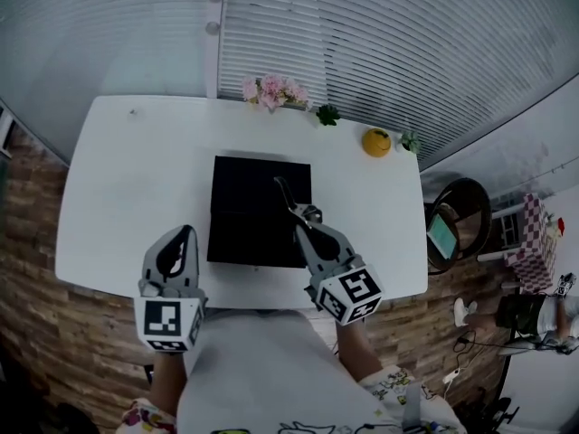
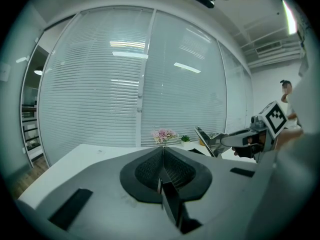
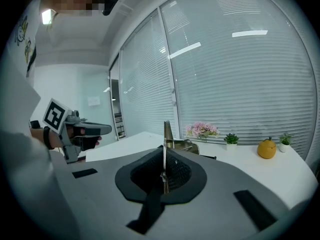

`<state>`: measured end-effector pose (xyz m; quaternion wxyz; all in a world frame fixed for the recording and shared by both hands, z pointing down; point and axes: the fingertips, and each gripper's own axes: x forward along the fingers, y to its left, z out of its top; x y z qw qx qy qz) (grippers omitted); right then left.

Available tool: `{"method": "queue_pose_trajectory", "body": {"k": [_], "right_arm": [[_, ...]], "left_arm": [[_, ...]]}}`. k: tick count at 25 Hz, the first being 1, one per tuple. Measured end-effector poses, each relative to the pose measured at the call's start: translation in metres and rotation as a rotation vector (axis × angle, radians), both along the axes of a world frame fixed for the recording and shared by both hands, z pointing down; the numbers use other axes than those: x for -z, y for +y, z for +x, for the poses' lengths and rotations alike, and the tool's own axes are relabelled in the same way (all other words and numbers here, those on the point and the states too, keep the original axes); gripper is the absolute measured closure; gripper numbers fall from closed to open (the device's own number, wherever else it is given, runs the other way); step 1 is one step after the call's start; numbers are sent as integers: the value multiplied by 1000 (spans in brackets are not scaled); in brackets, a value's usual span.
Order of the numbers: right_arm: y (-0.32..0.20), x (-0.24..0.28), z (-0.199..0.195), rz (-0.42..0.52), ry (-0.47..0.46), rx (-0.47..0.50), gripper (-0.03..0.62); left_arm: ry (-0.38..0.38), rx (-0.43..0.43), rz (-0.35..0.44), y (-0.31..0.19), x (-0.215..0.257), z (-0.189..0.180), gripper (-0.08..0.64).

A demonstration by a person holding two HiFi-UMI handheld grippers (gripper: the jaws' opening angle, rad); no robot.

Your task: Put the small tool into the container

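Two grippers work over a white table (image 1: 109,179). A black square container (image 1: 240,220) lies at the table's middle.

- Right gripper (image 1: 306,224): jaws clamped together on the small tool (image 1: 284,193), a thin metal piece. In the right gripper view the tool (image 3: 166,131) stands edge-on between the closed pads of the right gripper (image 3: 164,159) and pokes out past their tips.
- Tool's place: held in the right gripper, and in the head view it lies across the container's right part. Whether it touches the container cannot be told.
- Left gripper (image 1: 185,233): jaws pressed together with nothing between them, as the left gripper view (image 2: 162,151) confirms. It sits near the table's front edge, just left of the container and apart from it.
- Far edge of table: pink flowers (image 1: 273,90), a small green plant (image 1: 327,114), a yellow round fruit (image 1: 376,141).
- White blinds (image 1: 380,43) behind.
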<state>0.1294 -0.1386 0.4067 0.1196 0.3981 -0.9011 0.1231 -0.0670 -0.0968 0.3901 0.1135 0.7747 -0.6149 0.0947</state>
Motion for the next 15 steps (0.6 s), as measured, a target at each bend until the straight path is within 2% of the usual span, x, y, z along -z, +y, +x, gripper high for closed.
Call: {"method": "queue_pose_trajectory", "body": {"k": [15], "right_arm": [[-8, -25, -21, -79, 44, 99, 592]], "left_arm": [[-4, -26, -16, -10, -6, 2, 554]]}}
